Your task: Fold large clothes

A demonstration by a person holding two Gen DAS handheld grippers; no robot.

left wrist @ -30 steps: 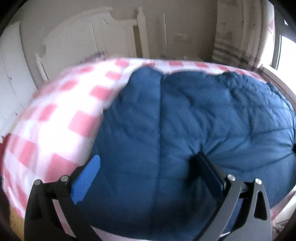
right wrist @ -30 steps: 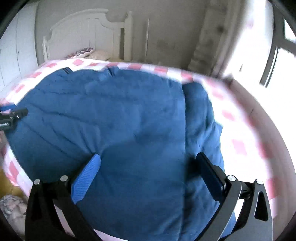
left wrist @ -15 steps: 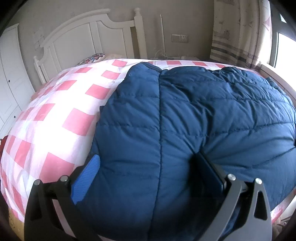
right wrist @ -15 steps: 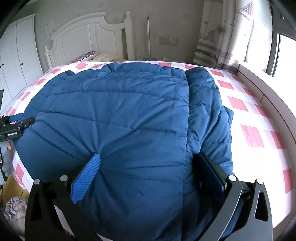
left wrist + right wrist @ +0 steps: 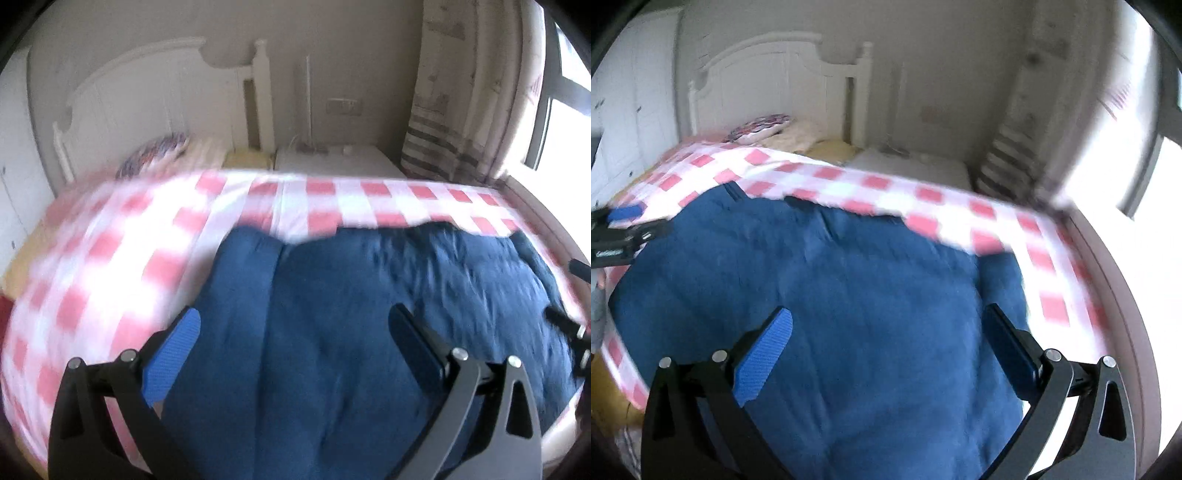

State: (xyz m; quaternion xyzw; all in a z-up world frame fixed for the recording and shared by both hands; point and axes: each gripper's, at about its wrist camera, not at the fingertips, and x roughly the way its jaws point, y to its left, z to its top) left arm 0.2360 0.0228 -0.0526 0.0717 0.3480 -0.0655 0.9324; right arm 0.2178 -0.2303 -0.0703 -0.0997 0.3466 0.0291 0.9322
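A dark blue padded jacket (image 5: 369, 350) lies spread across a bed covered by a pink-and-white checked sheet (image 5: 110, 258), filling the near part of the mattress in both wrist views. The left gripper (image 5: 295, 332) hangs over the jacket's left portion with its 2 fingers spread wide and no fabric between them; its blue pad (image 5: 173, 354) sits over the jacket's left edge, where the cloth meets the sheet. The right gripper (image 5: 886, 332) is likewise wide apart and empty above the jacket's right portion, near a narrower folded-over strip of blue fabric (image 5: 1001, 288) along the right side. In the right wrist view the left gripper shows at the far left edge, by the jacket's outer edge. Both views are blurred. A seam runs down the jacket in the left wrist view. Behind the bed stand a white headboard (image 5: 783, 77), a patterned pillow (image 5: 761, 125) and a low white cabinet (image 5: 336, 162). A striped curtain (image 5: 443, 110) hangs beside a bright window (image 5: 1145, 166) at the right. White wardrobe doors (image 5: 631, 110) line the left wall.
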